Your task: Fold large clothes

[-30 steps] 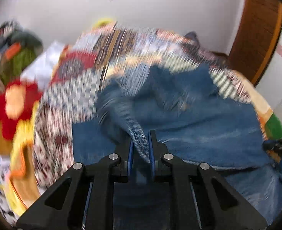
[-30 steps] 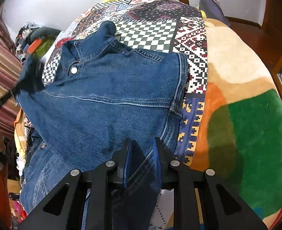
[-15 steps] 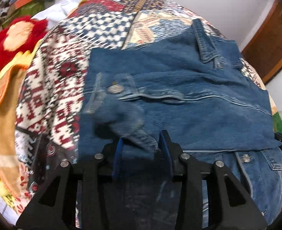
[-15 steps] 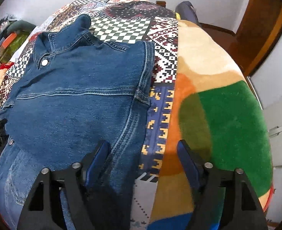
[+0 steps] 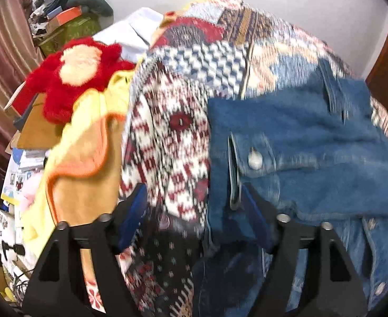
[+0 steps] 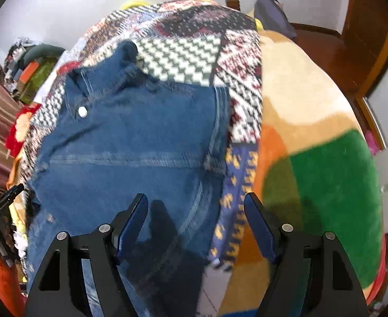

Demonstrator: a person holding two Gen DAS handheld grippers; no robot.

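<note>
Both let go: left hand-held gripper [image 5: 194,211] jaws opening, right hand-held gripper [image 6: 196,219] wide, neither holding anything. Denim jacket [image 6: 130,142] lies folded over on the bed [image 6: 312,111] (first fold likely done).

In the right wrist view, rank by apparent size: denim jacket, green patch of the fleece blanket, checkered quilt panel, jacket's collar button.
1. denim jacket, clearly largest.
2. green patch of the fleece blanket; it lies nearer the camera, so its lead over the next is unsure.
3. checkered quilt panel, farther away.
4. collar button, smallest.
</note>
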